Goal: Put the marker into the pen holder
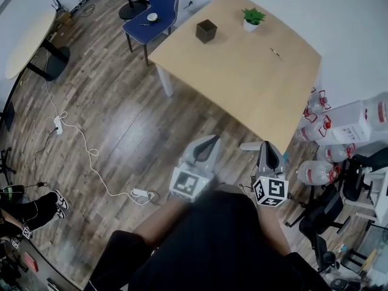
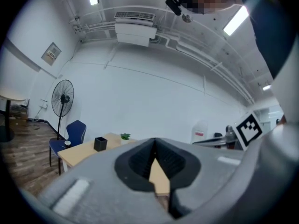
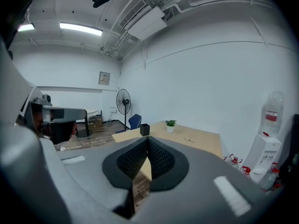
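While short of the table [image 1: 242, 71], left tongs [image 1: 211, 140], right tongs [image 1: 267, 147] together; jug labels [image 1: 381, 111] unreadable.

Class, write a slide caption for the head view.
Left claw and right claw, both shut, face a table holding pen holder, plant and marker.

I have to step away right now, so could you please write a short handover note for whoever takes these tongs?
Left tongs: shut, empty, in the air short of the table.
Right tongs: shut, empty, beside the left.
Marker: lying on the table's right part, untouched.
Pen holder: upright near the table's far left corner, a potted plant to its right.
Done: nothing yet.
Left: approach, pick up the marker, drop it into the pen holder.
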A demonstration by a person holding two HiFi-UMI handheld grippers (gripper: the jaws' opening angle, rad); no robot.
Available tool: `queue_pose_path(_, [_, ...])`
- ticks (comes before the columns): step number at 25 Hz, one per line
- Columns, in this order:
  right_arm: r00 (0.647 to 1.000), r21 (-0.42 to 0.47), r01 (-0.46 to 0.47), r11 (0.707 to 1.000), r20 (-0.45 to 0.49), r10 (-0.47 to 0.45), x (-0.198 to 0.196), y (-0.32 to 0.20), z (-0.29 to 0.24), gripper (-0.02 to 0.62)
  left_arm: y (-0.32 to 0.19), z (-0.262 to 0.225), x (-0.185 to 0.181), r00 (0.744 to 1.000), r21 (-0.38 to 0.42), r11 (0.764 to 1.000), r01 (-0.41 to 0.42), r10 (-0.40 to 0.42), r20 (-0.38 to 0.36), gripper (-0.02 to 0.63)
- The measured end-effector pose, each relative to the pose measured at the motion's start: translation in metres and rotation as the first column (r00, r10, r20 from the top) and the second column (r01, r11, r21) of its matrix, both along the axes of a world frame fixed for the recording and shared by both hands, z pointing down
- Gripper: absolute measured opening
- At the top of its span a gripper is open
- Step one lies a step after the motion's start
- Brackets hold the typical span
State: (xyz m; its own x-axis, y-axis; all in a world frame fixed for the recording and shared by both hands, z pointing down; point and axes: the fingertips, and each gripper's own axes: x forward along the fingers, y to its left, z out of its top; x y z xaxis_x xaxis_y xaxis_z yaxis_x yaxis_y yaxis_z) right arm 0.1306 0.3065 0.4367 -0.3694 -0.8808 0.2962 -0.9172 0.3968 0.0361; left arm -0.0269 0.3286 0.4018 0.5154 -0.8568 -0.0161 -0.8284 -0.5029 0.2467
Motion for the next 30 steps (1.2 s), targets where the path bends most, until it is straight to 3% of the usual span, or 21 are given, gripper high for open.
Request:
queue_pose_path(11, [0.999,-0.029,-0.023,0.999,0.023,0.024,-0.005,-0.029,0.012,0.002,-0.033,0.013,-0.014,1.0,-0.012,1.0,0.001,-0.001,0.019,0.002])
queue_pose_path(18, [0.997,-0.021,-0.02,1.0,0.07,0.022,0.003,-0.083,0.024,0.002,-0.087,0.018,-0.006,0.998,-0.009,1.0,0.004,-0.004,0.064,0.002])
queue_pose_path(23, [0.994,-0.047,-0.053,0.997,0.09,0.057,0.034,-0.133,0.037,0.002,-0.141,0.021,0.02,0.996,-0.028,1.0,-0.015,0.017,0.085,0.002])
queue_pose_path(30, [0.987,-0.078,-0.111,0.991,0.11,0.119,0.103,-0.219,0.057,0.002,-0.236,0.029,0.092,0.98,-0.047,0.99,-0.136,0.142,0.141,0.002])
